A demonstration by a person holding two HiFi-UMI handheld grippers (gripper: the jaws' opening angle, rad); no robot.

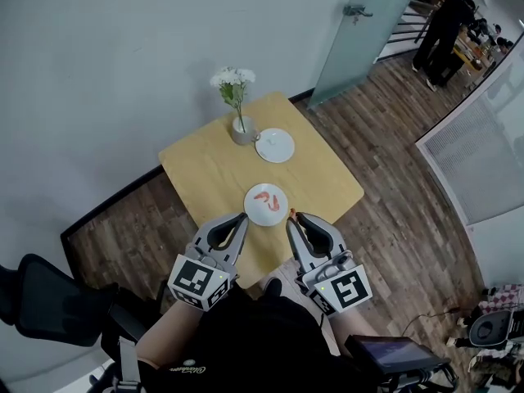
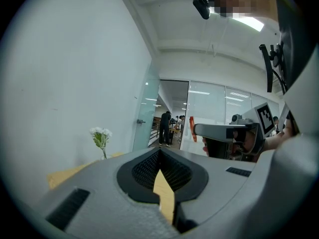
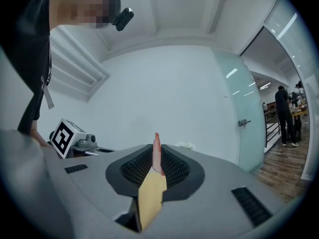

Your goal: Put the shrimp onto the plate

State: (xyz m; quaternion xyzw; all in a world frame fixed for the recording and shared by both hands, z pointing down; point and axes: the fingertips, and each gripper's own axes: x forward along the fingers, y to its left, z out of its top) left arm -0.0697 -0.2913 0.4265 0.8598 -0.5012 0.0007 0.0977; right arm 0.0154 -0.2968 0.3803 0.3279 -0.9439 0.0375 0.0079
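Observation:
A white plate (image 1: 277,210) lies near the front of the wooden table (image 1: 213,170), and one orange shrimp (image 1: 264,195) rests on it. My right gripper (image 1: 292,218) hovers just right of this plate, shut on a second shrimp (image 3: 156,151) that stands upright between its pads. That shrimp's tip also shows in the head view as a shrimp tip (image 1: 291,213), and in the left gripper view as a held shrimp (image 2: 192,128). My left gripper (image 1: 242,218) is at the plate's left edge, its jaws closed together with nothing in them (image 2: 160,153).
A second white plate (image 1: 275,145), empty, sits farther back beside a vase of white flowers (image 1: 239,121). The table stands against a pale wall on wood flooring. A glass door (image 1: 360,23) is at the right, with people beyond it.

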